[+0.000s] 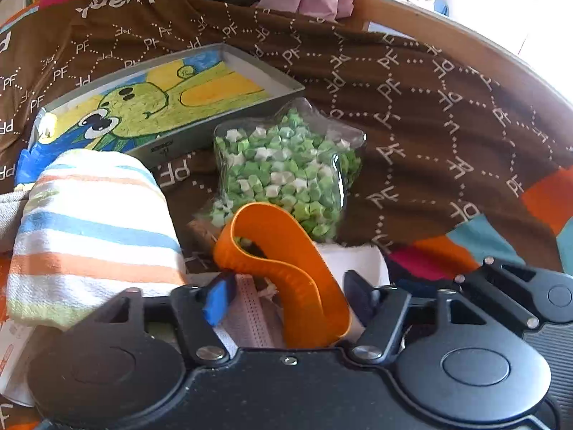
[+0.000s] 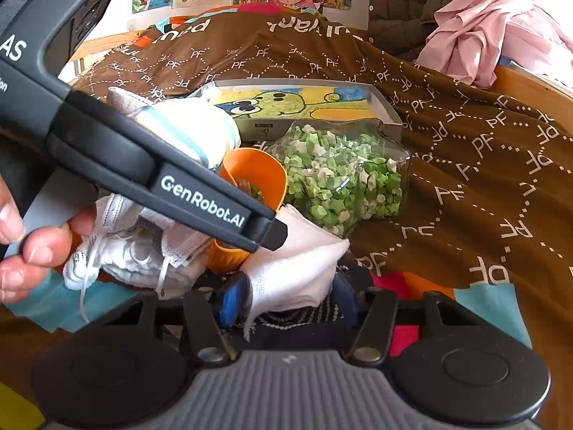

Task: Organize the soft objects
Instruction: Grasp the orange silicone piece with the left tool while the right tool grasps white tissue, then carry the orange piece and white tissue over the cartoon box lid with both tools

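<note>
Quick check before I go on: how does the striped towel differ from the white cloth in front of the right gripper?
The striped towel has orange, blue and green bands; the white cloth is plain. The towel is rolled into a fat bundle, while the cloth is a loose folded piece with a frayed edge. The towel lies clear of the left gripper; the cloth sits between the fingers of the right gripper. Both are soft fabric.

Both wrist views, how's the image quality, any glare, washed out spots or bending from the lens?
Left wrist view: the upper right corner is blown out to white beyond the wooden rail, which bows with the fisheye; the bag of green paper stars is sharp, with slight glare on its plastic. Right wrist view: evenly daylit, the pink cloth is a little washed out, and the edges curve.
</note>
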